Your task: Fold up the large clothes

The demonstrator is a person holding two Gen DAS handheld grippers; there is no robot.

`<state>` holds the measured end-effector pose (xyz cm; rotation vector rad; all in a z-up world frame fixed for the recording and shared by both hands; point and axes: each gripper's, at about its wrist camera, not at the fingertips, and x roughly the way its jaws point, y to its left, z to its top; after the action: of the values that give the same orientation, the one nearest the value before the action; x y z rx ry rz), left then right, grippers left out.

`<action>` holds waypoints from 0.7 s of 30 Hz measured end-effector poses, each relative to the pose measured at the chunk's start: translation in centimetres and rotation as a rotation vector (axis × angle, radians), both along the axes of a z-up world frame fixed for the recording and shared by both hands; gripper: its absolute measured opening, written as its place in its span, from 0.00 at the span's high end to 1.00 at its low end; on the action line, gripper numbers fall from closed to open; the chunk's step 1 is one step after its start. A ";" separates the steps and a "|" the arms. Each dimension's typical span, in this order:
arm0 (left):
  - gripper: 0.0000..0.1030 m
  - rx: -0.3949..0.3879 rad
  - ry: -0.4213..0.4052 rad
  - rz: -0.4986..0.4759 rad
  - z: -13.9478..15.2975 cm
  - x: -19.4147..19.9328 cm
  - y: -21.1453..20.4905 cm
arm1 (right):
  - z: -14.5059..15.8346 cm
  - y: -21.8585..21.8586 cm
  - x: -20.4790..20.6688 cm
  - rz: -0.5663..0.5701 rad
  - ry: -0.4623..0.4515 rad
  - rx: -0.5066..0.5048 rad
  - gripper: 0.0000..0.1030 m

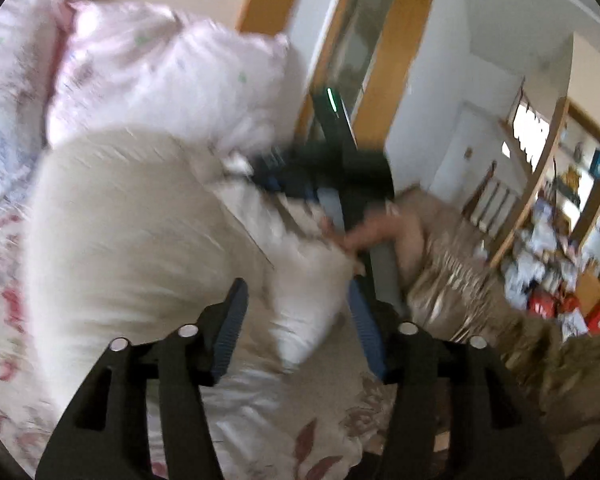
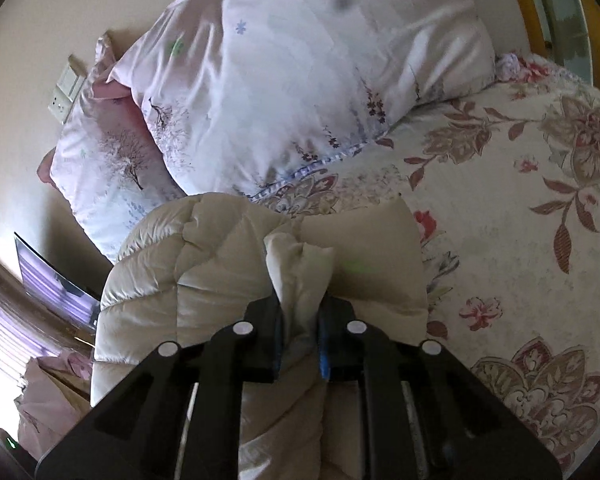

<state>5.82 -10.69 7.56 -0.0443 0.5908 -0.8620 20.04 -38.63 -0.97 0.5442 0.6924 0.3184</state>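
Note:
A cream quilted puffer jacket [image 1: 140,232] lies bunched on the bed, blurred in the left wrist view. My left gripper [image 1: 300,324] hangs open just above it; jacket fabric shows between the blue pads [image 1: 232,320], which do not press on it. In the right wrist view my right gripper [image 2: 300,320] is shut on a pinched fold of the same jacket [image 2: 204,264]. The left wrist view also shows the right gripper [image 1: 276,184] as a black tool at the jacket's far edge, held by a person's hand [image 1: 368,236].
Two pale pink printed pillows [image 2: 300,80] lie behind the jacket against the wall. A flowered bedspread [image 2: 520,200] covers the bed. Past the bed's right edge stand a wooden door frame [image 1: 400,60], a gold-brown cloth [image 1: 452,280] and cluttered shelves [image 1: 560,240].

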 end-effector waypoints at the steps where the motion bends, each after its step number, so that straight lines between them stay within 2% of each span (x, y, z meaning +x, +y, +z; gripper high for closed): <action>1: 0.43 -0.015 -0.009 0.027 0.5 0.7 0.9 | -0.2 -0.2 0.1 0.002 0.001 0.009 0.86; 3: 0.43 -0.029 -0.026 0.105 1.5 2.4 3.1 | -0.4 -0.3 0.2 0.003 0.001 0.017 0.86; 4: 0.43 -0.023 -0.025 0.178 1.8 4.1 4.5 | -0.4 -0.3 0.3 0.003 0.002 0.020 0.86; 8: 0.43 -0.020 0.040 0.325 1.2 9.3 7.1 | -1.0 -0.3 0.6 0.007 0.016 0.014 0.85; 10: 0.43 -0.014 0.062 0.351 1.2 10.7 7.0 | -1.3 -0.3 0.7 0.005 0.021 0.010 0.84; 16: 0.43 0.034 0.146 0.382 -1.5 13.5 6.8 | -2.0 -0.3 1.1 -0.006 0.039 -0.001 0.83; 21: 0.43 0.039 0.191 0.369 -2.9 14.9 6.3 | -2.6 -0.6 1.5 -0.025 0.063 -0.012 0.84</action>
<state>20.76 -4.37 4.62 -0.1960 0.7505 -0.4902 21.53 -39.26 -3.58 0.5526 0.7474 0.2744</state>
